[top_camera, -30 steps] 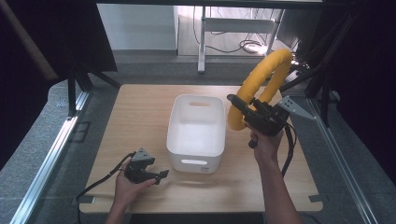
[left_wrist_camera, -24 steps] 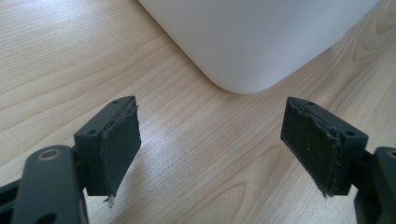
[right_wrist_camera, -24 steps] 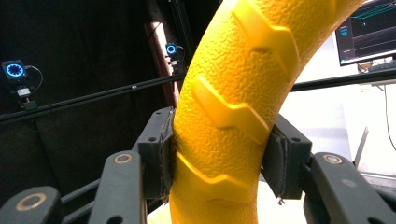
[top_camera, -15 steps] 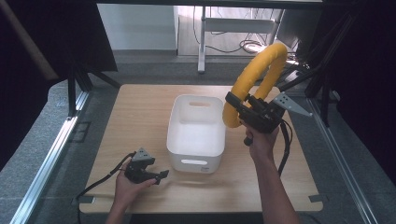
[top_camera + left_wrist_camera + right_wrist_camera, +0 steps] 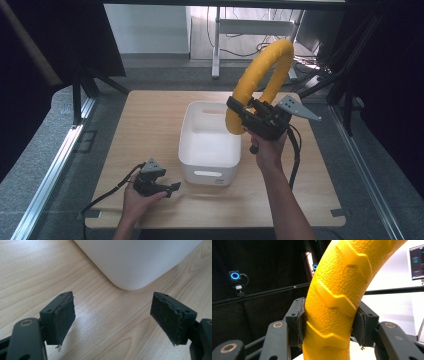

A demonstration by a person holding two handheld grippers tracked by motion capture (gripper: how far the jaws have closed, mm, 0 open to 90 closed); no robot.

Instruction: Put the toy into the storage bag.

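A yellow ring of textured rubber with raised zigzag ridges (image 5: pixel 260 75) is being pinched by the right claw (image 5: pixel 239 114) and is being held in the air above the far right edge of a white rectangular plastic tub (image 5: pixel 210 160). The left claw (image 5: pixel 170 188) is being rested, spread and empty, on the pale wooden worktop (image 5: pixel 145 125), just beside the tub's near left corner.

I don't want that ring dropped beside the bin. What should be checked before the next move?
1. Right gripper jaws clamped on both sides of the yellow ring: ok.
2. Ring lifted off the table: ok.
3. White bin open and nothing in it: ok.
4. Ring directly above the bin opening: cannot tell; it hangs near the bin's right rim.
5. Left gripper jaws open, holding nothing, beside the bin corner: ok.
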